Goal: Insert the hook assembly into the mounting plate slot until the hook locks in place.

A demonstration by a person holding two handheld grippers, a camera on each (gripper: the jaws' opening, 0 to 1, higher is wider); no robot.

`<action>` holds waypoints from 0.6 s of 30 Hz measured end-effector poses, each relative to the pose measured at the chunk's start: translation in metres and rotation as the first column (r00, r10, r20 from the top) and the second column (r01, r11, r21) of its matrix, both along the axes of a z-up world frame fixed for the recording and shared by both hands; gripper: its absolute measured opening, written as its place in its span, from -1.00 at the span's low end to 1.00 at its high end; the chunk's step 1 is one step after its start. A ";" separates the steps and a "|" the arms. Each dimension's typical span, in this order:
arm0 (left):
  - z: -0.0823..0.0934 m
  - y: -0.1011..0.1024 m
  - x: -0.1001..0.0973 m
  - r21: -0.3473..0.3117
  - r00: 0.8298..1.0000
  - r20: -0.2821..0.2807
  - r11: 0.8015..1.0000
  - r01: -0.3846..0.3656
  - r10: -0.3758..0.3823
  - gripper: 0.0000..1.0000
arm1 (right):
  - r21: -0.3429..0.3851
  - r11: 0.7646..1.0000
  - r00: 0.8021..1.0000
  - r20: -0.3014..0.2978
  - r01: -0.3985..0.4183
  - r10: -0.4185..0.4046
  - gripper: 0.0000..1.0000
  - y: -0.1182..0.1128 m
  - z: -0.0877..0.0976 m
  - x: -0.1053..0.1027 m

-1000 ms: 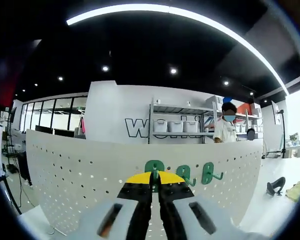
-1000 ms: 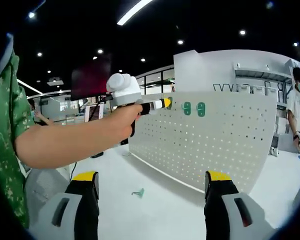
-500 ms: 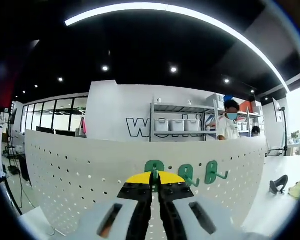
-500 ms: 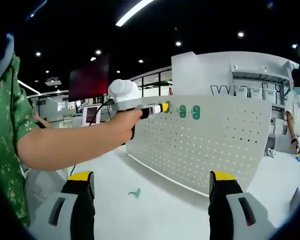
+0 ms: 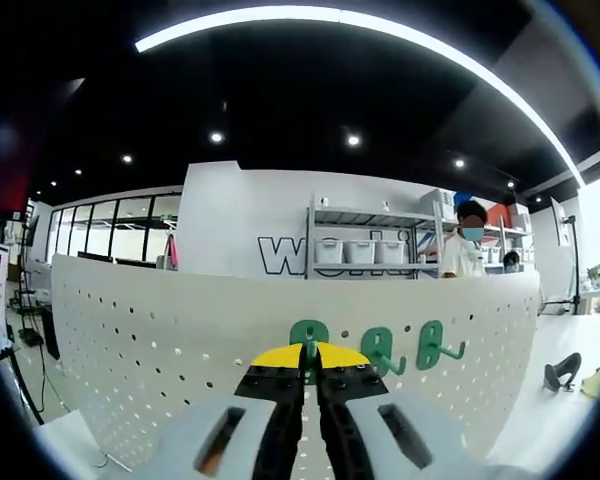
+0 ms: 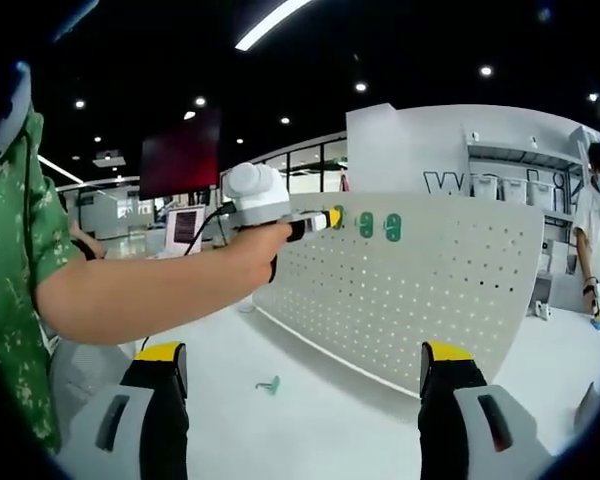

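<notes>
We keep the left tongs [image 5: 308,372] clenched on the green hook [image 5: 308,338], pressing squarely into the pegboard [image 5: 160,340]; right tongs [image 6: 305,375] idle, released.

The white desk [image 6: 310,420] carries an upright white pegboard [image 6: 420,290], standing on its surface and running from 9 o'clock toward 3 o'clock across the right gripper view. Near the board's top edge, three green hooks [image 6: 365,224] hang in a row. In the left gripper view the same hooks [image 5: 378,348] sit along the pegboard [image 5: 130,350] at about 6 o'clock. One loose green hook [image 6: 270,384] lies flat on the desk in front of the board, at about 7 o'clock in the right gripper view, well apart from the board's foot. At 4 o'clock in the left gripper view, a dark object [image 5: 562,372] rests on the desk [image 5: 555,420] past the board's end.
</notes>
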State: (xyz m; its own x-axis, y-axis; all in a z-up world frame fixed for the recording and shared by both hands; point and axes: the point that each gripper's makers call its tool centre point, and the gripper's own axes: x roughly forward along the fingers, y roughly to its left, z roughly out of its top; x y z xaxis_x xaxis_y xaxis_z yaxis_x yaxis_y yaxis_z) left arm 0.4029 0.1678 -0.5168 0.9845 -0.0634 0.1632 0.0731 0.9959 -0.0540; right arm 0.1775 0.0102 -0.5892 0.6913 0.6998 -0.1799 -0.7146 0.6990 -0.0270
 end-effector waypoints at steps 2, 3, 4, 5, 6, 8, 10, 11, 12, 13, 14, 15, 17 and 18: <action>0.001 0.000 0.001 -0.003 1.000 0.005 1.000 -0.001 0.001 -0.94 | -0.001 1.000 1.000 0.001 0.001 -0.001 0.98 -0.001 0.000 0.001; 0.001 0.000 0.001 0.000 1.000 0.006 1.000 -0.003 0.003 -0.94 | -0.001 1.000 1.000 0.000 0.001 -0.001 0.98 -0.001 0.000 0.001; 0.001 0.000 0.001 0.000 1.000 0.007 1.000 -0.006 0.006 -0.94 | -0.001 1.000 1.000 -0.001 0.000 0.000 0.98 -0.001 -0.001 0.002; 0.002 0.000 0.001 -0.005 1.000 0.008 1.000 -0.005 0.005 -0.94 | -0.001 1.000 1.000 -0.001 -0.001 0.001 0.99 -0.001 -0.001 0.002; 0.002 0.000 0.002 -0.005 1.000 0.008 1.000 -0.007 0.007 -0.94 | -0.002 1.000 1.000 -0.001 -0.004 0.004 0.99 -0.001 -0.001 0.002; 0.002 0.000 0.002 -0.005 1.000 0.011 1.000 -0.008 0.008 -0.94 | -0.002 1.000 1.000 -0.001 -0.009 0.009 0.99 0.000 0.000 0.002; 0.002 0.000 0.002 -0.003 1.000 0.012 1.000 -0.010 0.010 -0.94 | -0.003 1.000 1.000 0.001 -0.015 0.015 0.99 0.001 0.000 0.002; 0.002 0.000 0.002 -0.002 1.000 0.011 1.000 -0.010 0.010 -0.94 | -0.003 1.000 1.000 0.002 -0.018 0.018 0.99 0.002 0.000 0.001; 0.002 0.000 0.003 -0.004 1.000 0.011 1.000 -0.008 0.008 -0.94 | -0.006 1.000 1.000 -0.001 -0.021 0.021 0.99 0.003 0.000 0.001; 0.002 0.000 0.003 -0.003 1.000 0.010 1.000 -0.010 0.010 -0.94 | -0.008 1.000 1.000 0.001 -0.022 0.022 0.99 0.003 0.000 0.001; 0.002 0.000 0.003 -0.003 1.000 0.010 1.000 -0.010 0.010 -0.94 | -0.009 1.000 1.000 0.003 -0.023 0.023 0.99 0.003 0.001 0.000; 0.002 0.000 0.003 -0.004 1.000 0.010 1.000 -0.009 0.009 -0.94 | -0.007 1.000 1.000 0.003 -0.025 0.025 0.99 0.004 0.001 0.000; 0.002 -0.001 0.003 -0.002 1.000 0.011 1.000 -0.009 0.009 -0.94 | -0.008 1.000 1.000 0.005 -0.023 0.023 0.99 0.003 0.002 0.001; 0.002 -0.001 0.003 -0.002 1.000 0.011 1.000 -0.008 0.008 -0.94 | -0.008 1.000 1.000 0.006 -0.022 0.022 0.99 0.003 0.002 0.001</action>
